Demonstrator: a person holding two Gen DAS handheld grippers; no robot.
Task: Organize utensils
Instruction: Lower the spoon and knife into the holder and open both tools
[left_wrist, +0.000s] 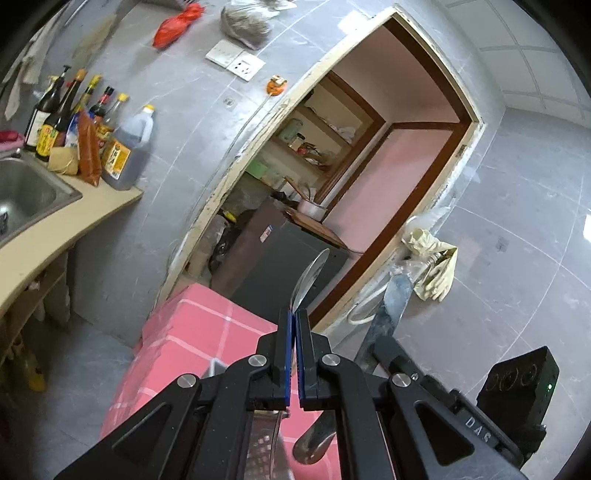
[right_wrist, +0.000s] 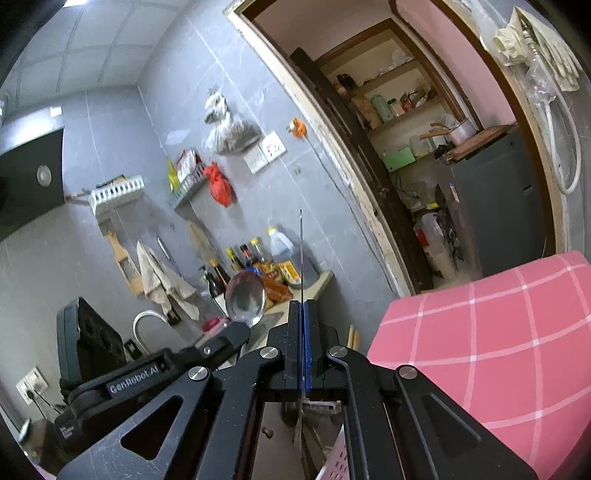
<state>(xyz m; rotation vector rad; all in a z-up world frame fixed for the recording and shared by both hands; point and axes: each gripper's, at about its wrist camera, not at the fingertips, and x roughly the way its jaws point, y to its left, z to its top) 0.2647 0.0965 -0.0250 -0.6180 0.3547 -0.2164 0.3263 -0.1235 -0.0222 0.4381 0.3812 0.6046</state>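
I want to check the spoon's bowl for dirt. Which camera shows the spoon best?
The right wrist view: the spoon, held in the left tool, faces the camera with its bowl open to view. The left wrist view shows the spoon only edge-on, sticking out beyond the closed fingertips.

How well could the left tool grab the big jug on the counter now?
Probably not: the left tool is shut on a spoon, so it has no free grip, and the jug stands well apart, off to its left.
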